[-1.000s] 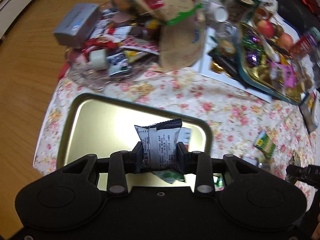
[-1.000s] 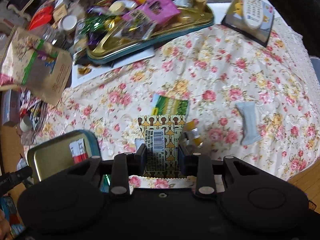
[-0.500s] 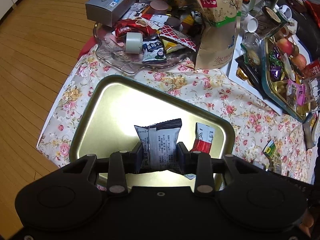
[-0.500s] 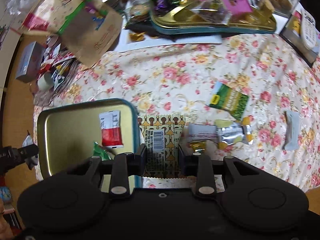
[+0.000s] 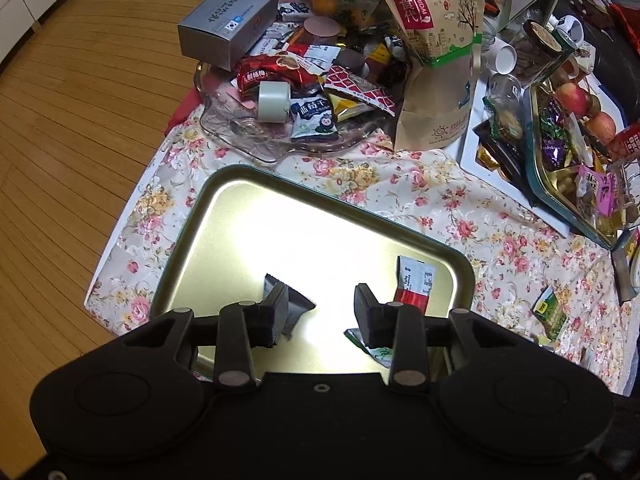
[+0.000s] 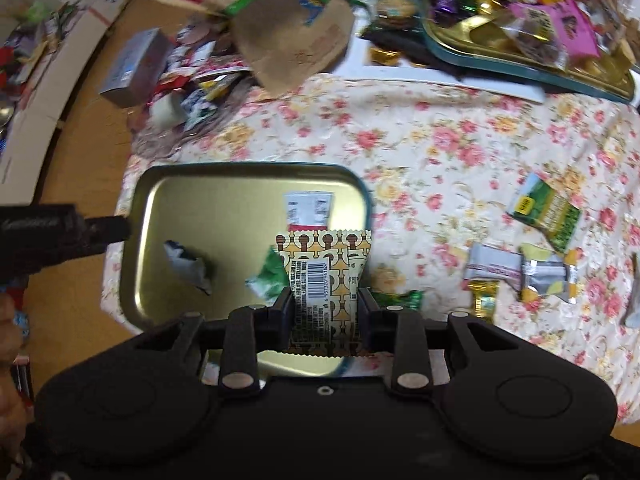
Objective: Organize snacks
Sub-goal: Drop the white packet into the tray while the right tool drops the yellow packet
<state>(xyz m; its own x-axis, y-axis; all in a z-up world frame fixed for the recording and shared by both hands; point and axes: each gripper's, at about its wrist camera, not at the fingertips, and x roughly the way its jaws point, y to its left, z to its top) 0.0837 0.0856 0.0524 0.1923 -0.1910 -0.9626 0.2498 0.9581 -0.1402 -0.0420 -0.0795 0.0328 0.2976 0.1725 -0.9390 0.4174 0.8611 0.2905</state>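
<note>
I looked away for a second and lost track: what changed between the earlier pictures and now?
The left gripper let go of the grey snack packet; its jaws are opening and the packet lies in the gold tray. The right gripper carried the yellow patterned packet from over the tablecloth to over the tray, jaws easing apart around it. The red and white packet stayed in the tray.

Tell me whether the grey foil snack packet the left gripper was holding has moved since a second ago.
Yes. The grey foil packet has dropped out of the opening left gripper onto the gold metal tray, now lying beside the left finger.
</note>
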